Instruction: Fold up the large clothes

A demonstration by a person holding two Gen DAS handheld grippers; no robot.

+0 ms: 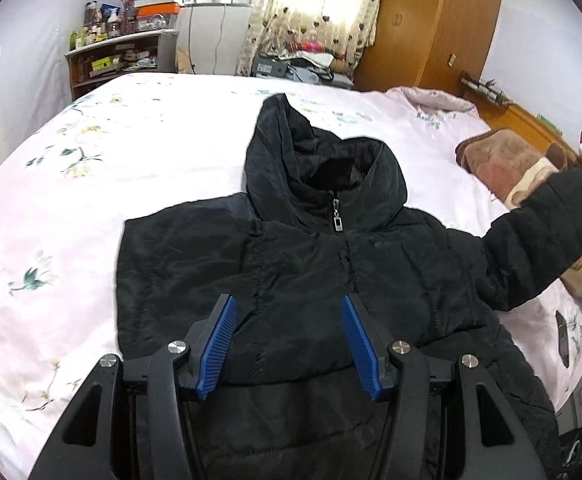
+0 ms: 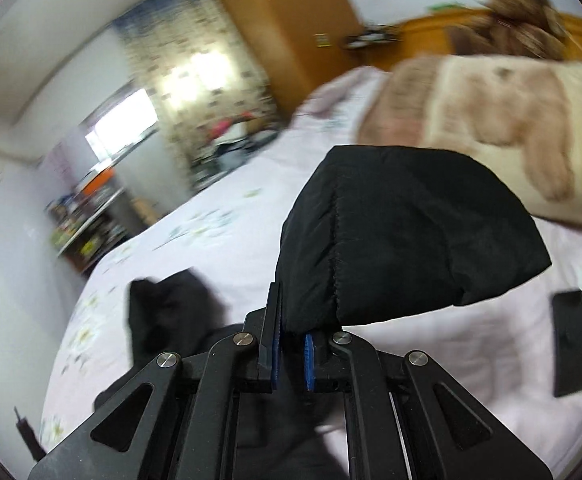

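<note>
A: Where is the black padded hooded jacket (image 1: 291,264)?

B: Flat on the pink floral bed (image 1: 91,168), zip up, hood pointing away; its long axis runs away from the left tongs (image 1: 287,344), which hang apart above its chest.

A: And the sleeve?

B: The right tongs (image 2: 291,354) are clamped on the black quilted cuff (image 2: 403,236), lifted clear off to the right; that hand is nearer.

Black hooded puffer jacket (image 1: 311,264) lies face-up, zipped, one sleeve (image 2: 407,232) lifted.

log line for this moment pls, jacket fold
stage: sleeve fold | right gripper: shut on sleeve, lifted off bed | left gripper: open over jacket, holding nothing
</note>
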